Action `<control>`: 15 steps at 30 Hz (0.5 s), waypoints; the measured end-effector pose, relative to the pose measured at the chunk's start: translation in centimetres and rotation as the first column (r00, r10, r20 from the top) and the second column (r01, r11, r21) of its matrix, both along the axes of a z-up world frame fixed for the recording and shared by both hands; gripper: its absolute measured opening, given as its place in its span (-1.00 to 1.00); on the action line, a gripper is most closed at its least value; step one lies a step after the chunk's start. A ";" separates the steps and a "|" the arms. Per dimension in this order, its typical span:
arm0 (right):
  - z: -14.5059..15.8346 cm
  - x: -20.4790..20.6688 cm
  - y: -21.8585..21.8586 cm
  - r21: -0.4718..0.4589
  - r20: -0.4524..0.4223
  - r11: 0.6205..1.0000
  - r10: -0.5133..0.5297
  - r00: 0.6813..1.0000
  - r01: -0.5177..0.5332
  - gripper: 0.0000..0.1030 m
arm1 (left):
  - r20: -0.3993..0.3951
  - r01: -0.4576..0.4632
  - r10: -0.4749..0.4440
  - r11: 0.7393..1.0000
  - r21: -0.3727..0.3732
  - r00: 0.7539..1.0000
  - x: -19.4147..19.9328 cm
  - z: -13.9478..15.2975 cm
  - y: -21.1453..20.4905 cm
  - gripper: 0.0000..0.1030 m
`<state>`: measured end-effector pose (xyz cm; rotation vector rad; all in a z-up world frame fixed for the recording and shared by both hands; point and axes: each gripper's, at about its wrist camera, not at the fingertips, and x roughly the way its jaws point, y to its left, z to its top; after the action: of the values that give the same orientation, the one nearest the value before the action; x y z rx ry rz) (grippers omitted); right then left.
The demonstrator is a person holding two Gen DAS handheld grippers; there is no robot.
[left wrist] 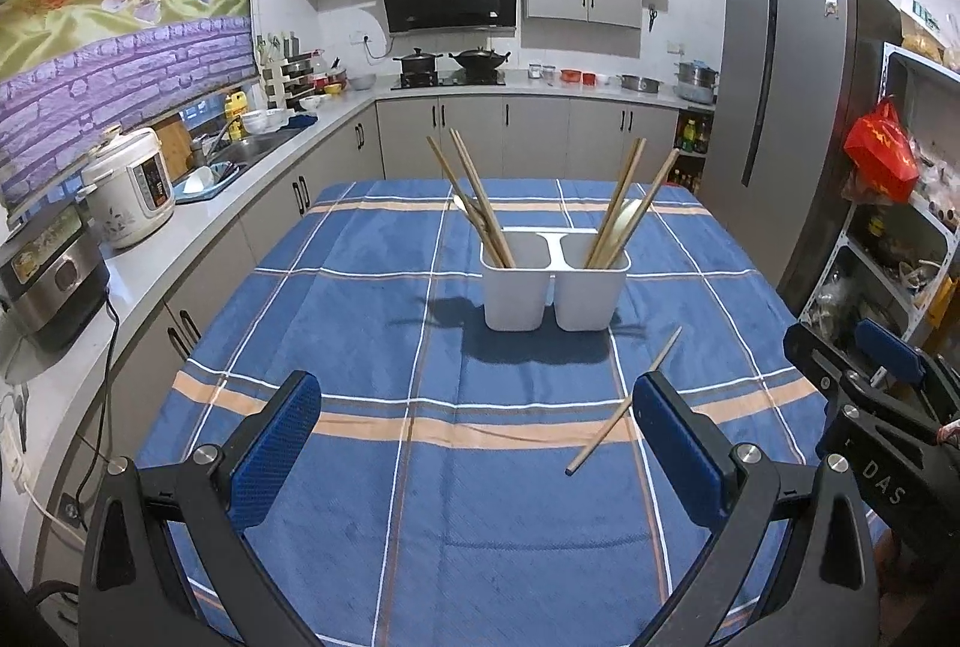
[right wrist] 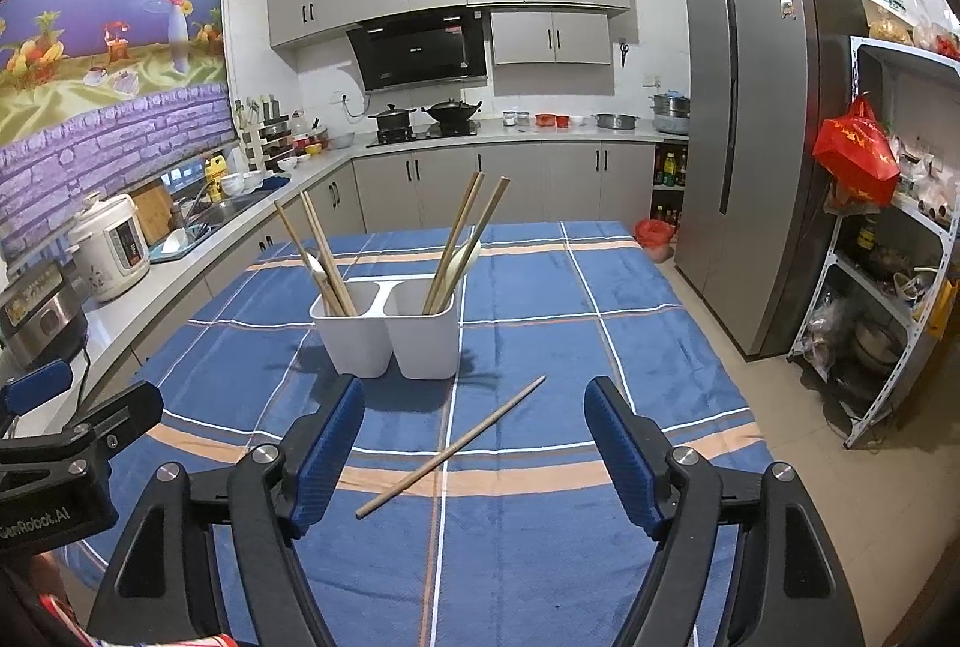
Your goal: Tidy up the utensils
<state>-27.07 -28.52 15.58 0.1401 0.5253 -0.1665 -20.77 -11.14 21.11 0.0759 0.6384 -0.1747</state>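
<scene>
Loose chopstick (right wrist: 451,448) lies diagonally on blue tablecloth (right wrist: 540,557), in front of white two-cup holder (right wrist: 387,341). Right gripper (right wrist: 474,455) and left gripper (left wrist: 477,452) both spread wide, empty. Expect light, stiff, smooth stick, liable to roll; pinch it mid-length.

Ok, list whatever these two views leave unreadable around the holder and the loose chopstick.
- Holder interior: both views, its white walls hide the utensils' lower ends.
- Pale spoons behind the standing chopsticks: both views, sticks cover them; the count is unclear.
- Loose chopstick: left wrist view, a left gripper finger crosses part of it.
- Tablecloth near edge: both views, gripper bodies cover it.
</scene>
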 end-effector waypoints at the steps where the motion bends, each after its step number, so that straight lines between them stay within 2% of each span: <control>1: 0.0 0.1 0.1 0.001 -0.002 1.000 0.001 1.000 -0.001 0.55 | -0.005 0.001 -0.001 1.000 -0.002 1.000 0.0 -0.1 0.1 1.00; 15: -0.8 1.7 1.0 -0.020 -0.027 0.999 0.035 0.999 -0.036 0.56 | -0.048 -0.033 0.031 0.999 -0.033 0.998 1.1 -1.4 1.2 1.00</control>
<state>-25.39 -27.53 14.74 0.1081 0.5519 -0.1391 -19.71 -9.99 19.71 0.0287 0.6836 -0.1565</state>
